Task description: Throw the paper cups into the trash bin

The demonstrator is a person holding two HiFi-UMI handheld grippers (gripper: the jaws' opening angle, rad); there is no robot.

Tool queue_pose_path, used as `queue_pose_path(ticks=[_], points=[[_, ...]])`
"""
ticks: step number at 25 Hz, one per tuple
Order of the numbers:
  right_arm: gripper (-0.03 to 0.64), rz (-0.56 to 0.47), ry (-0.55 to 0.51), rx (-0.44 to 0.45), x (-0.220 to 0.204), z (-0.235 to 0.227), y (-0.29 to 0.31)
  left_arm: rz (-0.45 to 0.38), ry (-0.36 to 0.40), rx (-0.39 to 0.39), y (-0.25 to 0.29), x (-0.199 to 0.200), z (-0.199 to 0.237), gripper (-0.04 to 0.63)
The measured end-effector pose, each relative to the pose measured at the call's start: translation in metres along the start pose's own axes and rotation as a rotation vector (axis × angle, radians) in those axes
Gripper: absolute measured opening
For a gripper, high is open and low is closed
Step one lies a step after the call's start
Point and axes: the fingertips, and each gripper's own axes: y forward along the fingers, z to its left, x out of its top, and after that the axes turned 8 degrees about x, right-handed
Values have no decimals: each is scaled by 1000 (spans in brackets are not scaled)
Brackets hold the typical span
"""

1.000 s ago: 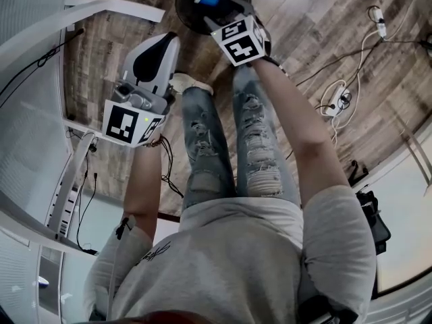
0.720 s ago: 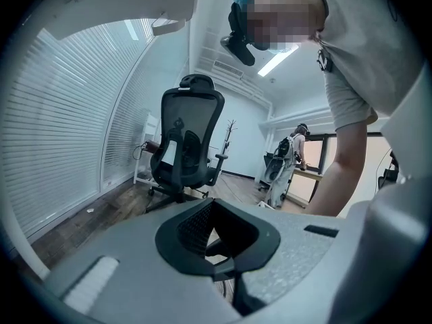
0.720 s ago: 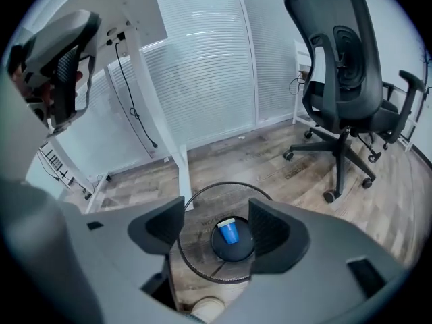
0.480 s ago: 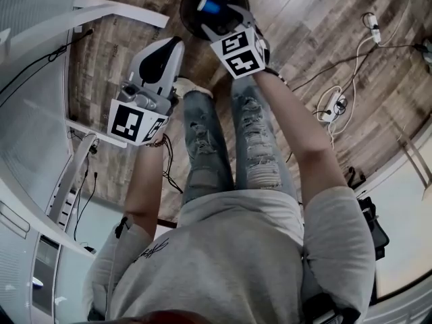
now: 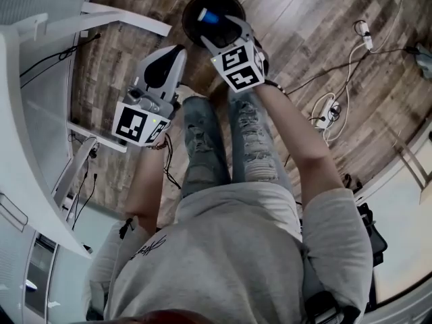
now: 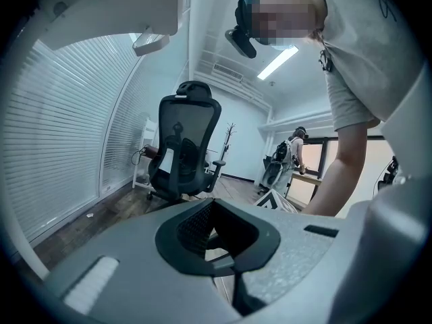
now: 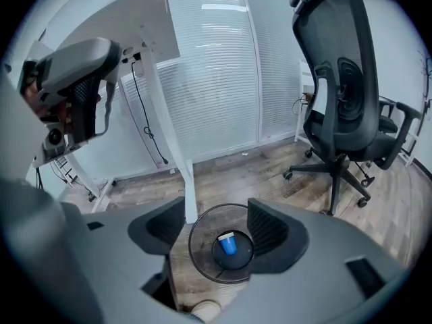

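We're in an office here: black mesh swivel chair [image 7: 347, 100], white desk [image 7: 145, 19], slatted blinds [image 7: 216, 66], cables [image 5: 351, 66] across wood flooring [image 5: 297, 19].

Floor [image 5: 304, 19]: matt, weathered wood planks. Bin [image 7: 198, 255]: black wire mesh, metal by its look. Cup [image 7: 228, 243]: smooth blue paper. Right gripper [image 7: 216, 228]: matt speckled grey plastic, ribbed black pads [image 7: 266, 228]. Jeans [image 5: 253, 140]: torn denim. Shirt [image 5: 229, 262]: soft grey cloth.

The person is wearing a light grey short-sleeved T-shirt [image 5: 229, 262] with a small dark print [image 5: 152, 249], possibly lettering, and faded blue jeans [image 5: 253, 147] ripped down both legs. The left gripper [image 5: 175, 51] and right gripper [image 5: 220, 30] are showing pale grey shells and black-and-white marker cubes [image 5: 237, 66].
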Motion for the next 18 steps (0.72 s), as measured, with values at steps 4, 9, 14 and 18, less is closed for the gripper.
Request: queue_pose_path(ticks=[4, 9, 14, 18], points=[[290, -14, -21, 12, 16, 11, -17, -7, -4, 11, -7, 11, -2, 0], [290, -52, -40, 13, 37, 23, -33, -21, -16, 22, -21, 17, -6, 0], [290, -72, -53, 16, 52, 32, -47, -32, -10, 27, -30, 28, -10, 0], [290, -111, -53, 14, 66, 43, -66, -51, 1, 33, -39, 41, -14, 0]])
